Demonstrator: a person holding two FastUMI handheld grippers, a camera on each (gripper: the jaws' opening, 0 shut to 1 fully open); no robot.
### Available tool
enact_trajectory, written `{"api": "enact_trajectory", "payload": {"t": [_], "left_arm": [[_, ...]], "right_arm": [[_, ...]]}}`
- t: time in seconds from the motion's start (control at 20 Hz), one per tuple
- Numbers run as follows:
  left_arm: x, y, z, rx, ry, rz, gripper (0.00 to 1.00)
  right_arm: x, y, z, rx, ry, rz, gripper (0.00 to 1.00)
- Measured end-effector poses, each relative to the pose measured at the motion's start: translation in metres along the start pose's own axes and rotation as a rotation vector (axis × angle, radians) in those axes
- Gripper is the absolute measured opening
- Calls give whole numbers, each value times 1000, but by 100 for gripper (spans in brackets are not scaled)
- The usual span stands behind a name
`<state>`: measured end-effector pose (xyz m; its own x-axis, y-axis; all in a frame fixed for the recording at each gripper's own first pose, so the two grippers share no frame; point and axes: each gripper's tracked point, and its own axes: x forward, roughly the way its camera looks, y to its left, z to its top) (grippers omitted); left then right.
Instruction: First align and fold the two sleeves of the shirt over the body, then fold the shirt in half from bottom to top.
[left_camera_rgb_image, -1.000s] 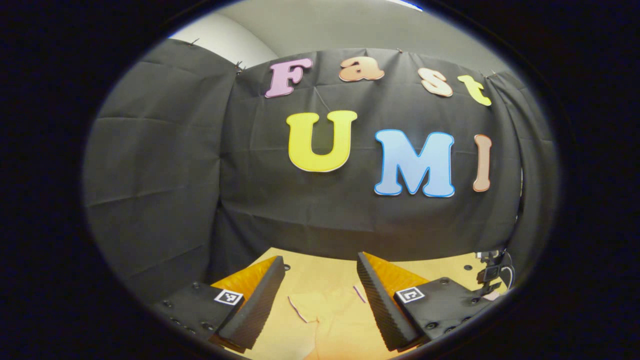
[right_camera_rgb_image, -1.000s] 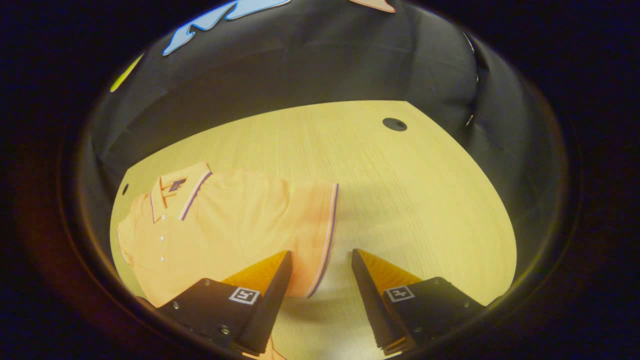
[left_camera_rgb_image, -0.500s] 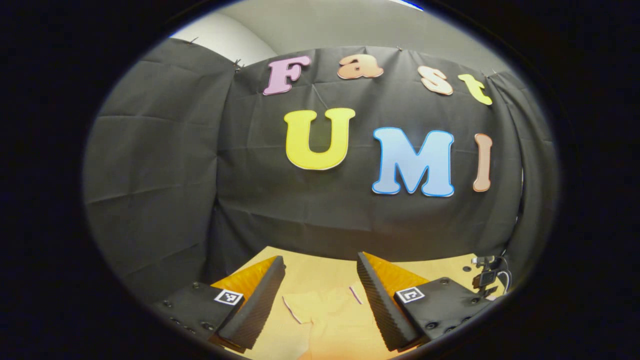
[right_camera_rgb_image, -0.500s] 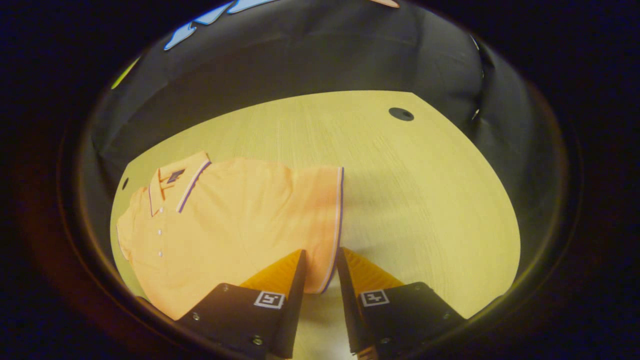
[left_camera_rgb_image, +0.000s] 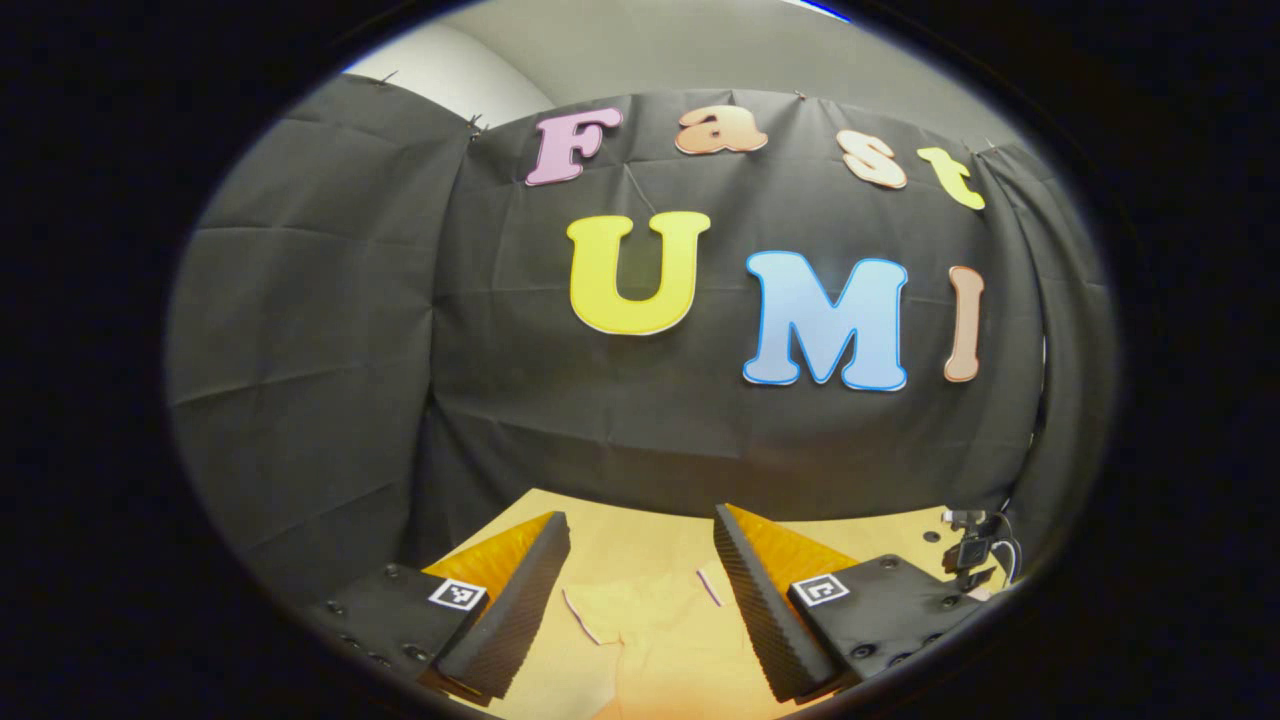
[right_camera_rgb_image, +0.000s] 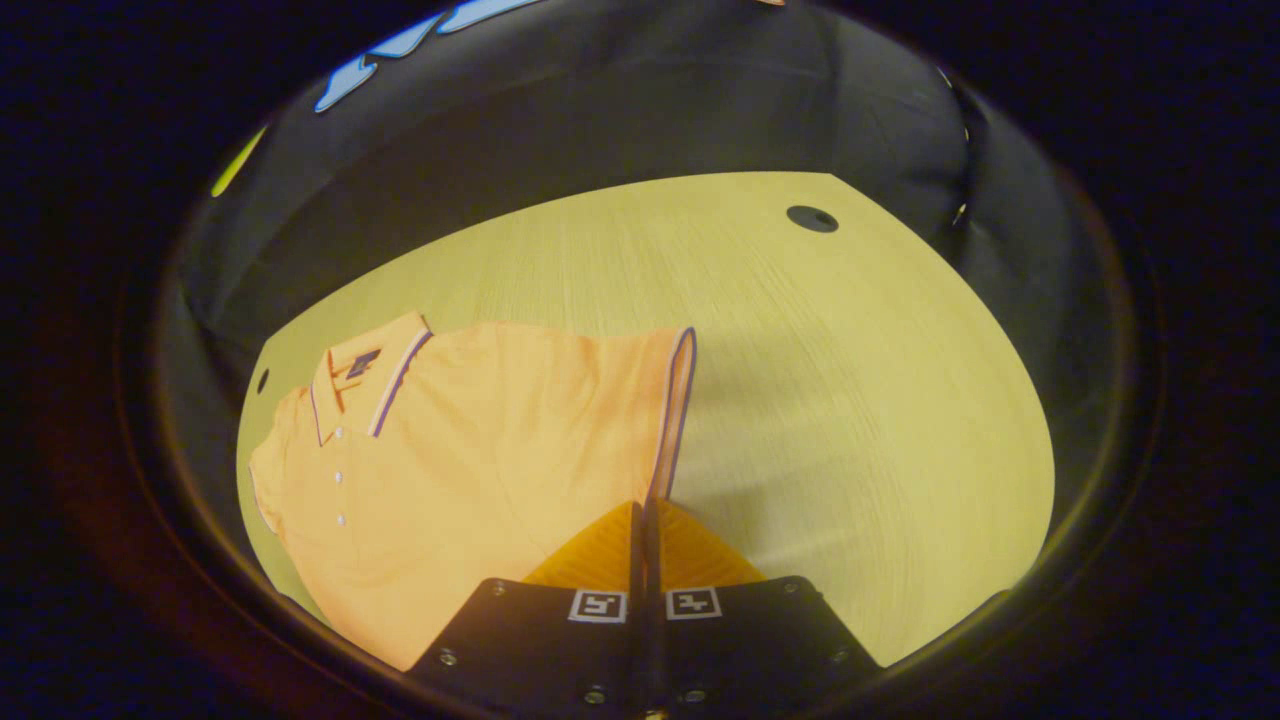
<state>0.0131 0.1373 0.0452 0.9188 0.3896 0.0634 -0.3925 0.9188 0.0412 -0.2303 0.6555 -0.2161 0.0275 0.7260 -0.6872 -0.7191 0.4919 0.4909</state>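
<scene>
An orange polo shirt (right_camera_rgb_image: 470, 450) with purple-trimmed collar and cuffs lies flat on the wooden table (right_camera_rgb_image: 850, 400) in the right gripper view. Its right sleeve (right_camera_rgb_image: 655, 400) ends in a striped cuff whose edge is lifted slightly. My right gripper (right_camera_rgb_image: 645, 510) is shut on the lower end of that cuff. In the left gripper view, my left gripper (left_camera_rgb_image: 640, 535) stands open above the table, pointing at the booth wall, with part of the orange shirt (left_camera_rgb_image: 650, 630) and a trimmed sleeve edge below and between its fingers.
A round black hole (right_camera_rgb_image: 812, 217) sits in the table near its far right corner, and a smaller hole (right_camera_rgb_image: 262, 380) at the far left. A small black device with cables (left_camera_rgb_image: 970, 550) stands at the table's right edge in the left gripper view.
My right gripper went from open astride the sleeve cuff to shut on it, and the cuff edge has risen a little. The left gripper has hardly moved.
</scene>
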Motion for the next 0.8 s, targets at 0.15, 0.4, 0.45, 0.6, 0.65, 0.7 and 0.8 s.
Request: {"api": "enact_trajectory", "payload": {"t": [0.15, 0.4, 0.45, 0.6, 0.65, 0.7, 0.8], "left_arm": [[0, 5, -1, -7, 1, 0, 94], [0, 14, -3, -25, 2, 4, 95], [0, 16, -5, -28, 4, 6, 94], [-1, 27, -9, -32, 13, 20, 94], [-1, 31, -11, -34, 14, 26, 94], [-2, 36, -12, -38, 16, 32, 94], [-3, 43, -14, -45, 21, 43, 94]], "right_arm": [[-8, 7, 10, -60, -22, -7, 0], [-25, 61, 38, -164, -108, 56, 0], [-29, 74, 42, -188, -121, 74, 0], [-41, 116, 51, -254, -146, 132, 0], [-43, 132, 49, -277, -149, 153, 0], [-45, 147, 48, -302, -150, 174, 0], [-47, 177, 39, -352, -137, 216, 0]]}}
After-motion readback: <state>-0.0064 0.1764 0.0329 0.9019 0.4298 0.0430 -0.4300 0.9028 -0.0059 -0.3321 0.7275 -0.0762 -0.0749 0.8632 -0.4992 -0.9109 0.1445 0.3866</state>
